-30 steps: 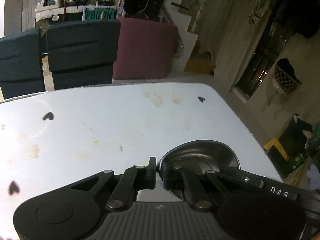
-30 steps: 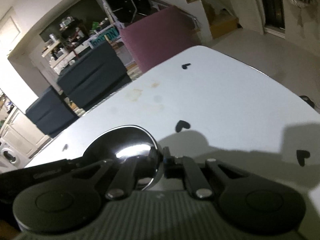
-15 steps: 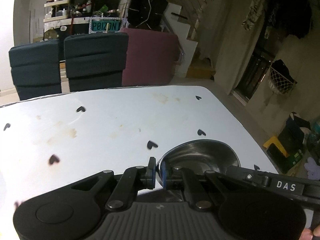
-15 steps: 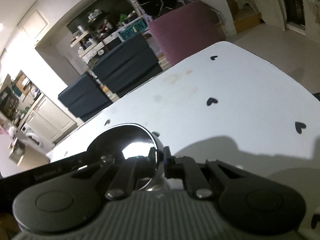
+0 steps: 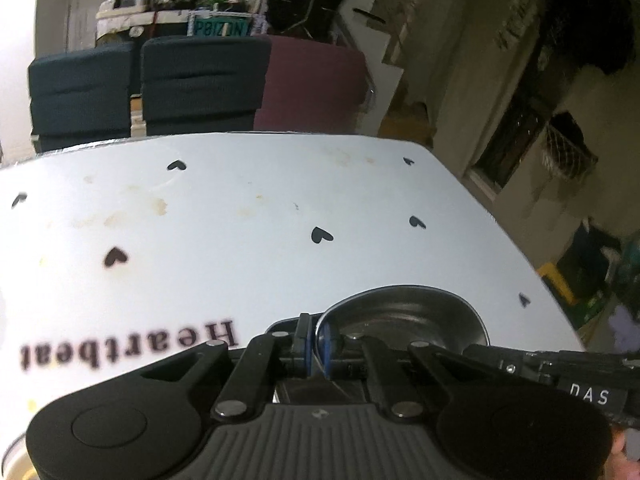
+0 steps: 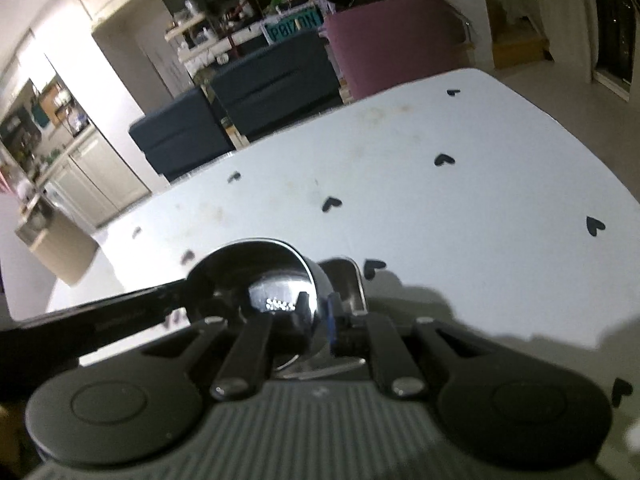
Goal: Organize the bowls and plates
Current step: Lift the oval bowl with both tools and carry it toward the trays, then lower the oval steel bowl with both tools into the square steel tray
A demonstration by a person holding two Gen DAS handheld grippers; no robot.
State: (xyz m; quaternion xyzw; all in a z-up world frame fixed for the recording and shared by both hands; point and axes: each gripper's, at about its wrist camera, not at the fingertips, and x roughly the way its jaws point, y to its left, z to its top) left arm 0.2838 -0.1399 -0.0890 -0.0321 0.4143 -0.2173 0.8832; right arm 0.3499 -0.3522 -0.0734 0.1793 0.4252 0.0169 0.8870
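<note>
Above white table [image 5: 240, 216], shiny steel bowl [image 5: 404, 316]

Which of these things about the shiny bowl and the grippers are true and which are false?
1. The left gripper pinches the rim of a steel bowl. True.
2. The right gripper is wide open and holds nothing. False: it is shut on the steel bowl's rim from the other side.
3. The table cover has little black hearts printed on it. True.
4. The bowl is full of soup. False: its inside looks empty and shiny.
5. The chairs behind the table are all pink. False: two dark blue chairs stand beside one maroon chair.
6. A word is printed on the table cover near the left gripper. True: it reads Heartbeat.
</note>
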